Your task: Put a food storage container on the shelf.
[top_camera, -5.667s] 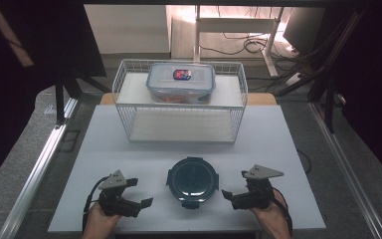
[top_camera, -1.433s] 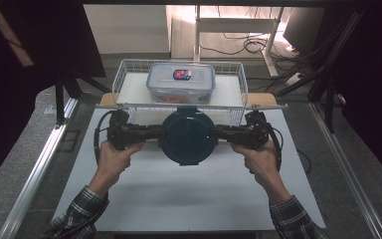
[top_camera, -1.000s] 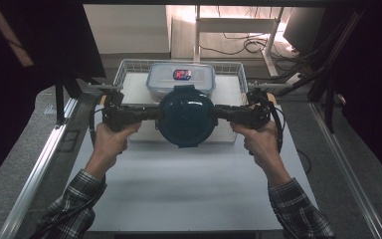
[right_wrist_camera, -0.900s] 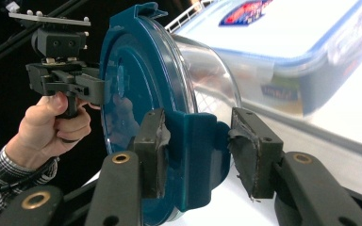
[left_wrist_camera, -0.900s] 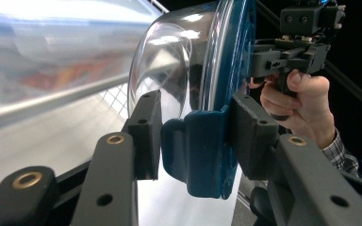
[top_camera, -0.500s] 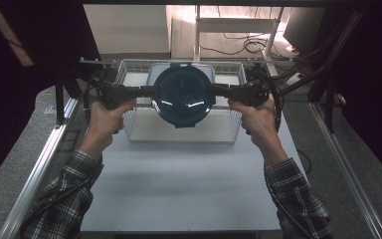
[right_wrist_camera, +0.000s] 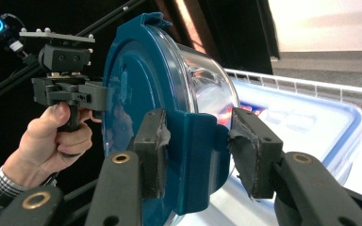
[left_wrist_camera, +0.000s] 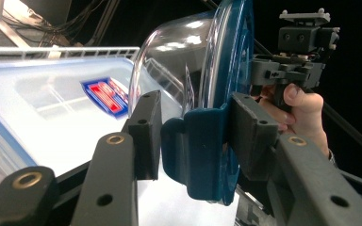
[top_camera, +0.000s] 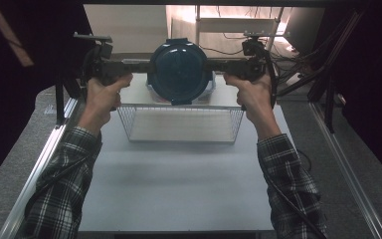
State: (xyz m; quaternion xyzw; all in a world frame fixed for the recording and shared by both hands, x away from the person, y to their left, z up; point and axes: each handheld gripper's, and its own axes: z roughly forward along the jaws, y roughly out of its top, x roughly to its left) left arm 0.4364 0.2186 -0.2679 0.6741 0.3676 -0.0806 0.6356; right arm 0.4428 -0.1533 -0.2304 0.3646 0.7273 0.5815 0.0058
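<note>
Blue-lidded round bowl (top_camera: 180, 71) hangs in the air on its edge, lid toward the person, above the box (left_wrist_camera: 52, 122) in the wire basket (top_camera: 181, 124). Left gripper (top_camera: 137, 65) and right gripper (top_camera: 222, 65) each stand partly open, pads clamped on a lid latch (left_wrist_camera: 195, 150) at opposite sides, carrying the bowl between them.

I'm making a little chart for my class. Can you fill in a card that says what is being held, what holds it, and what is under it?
held thing: round container with blue lid, tipped on its side
left gripper: shut on a lid clip
right gripper: shut on the opposite clip
underneath: rectangular lidded box in a wire basket
surface: white table
</note>
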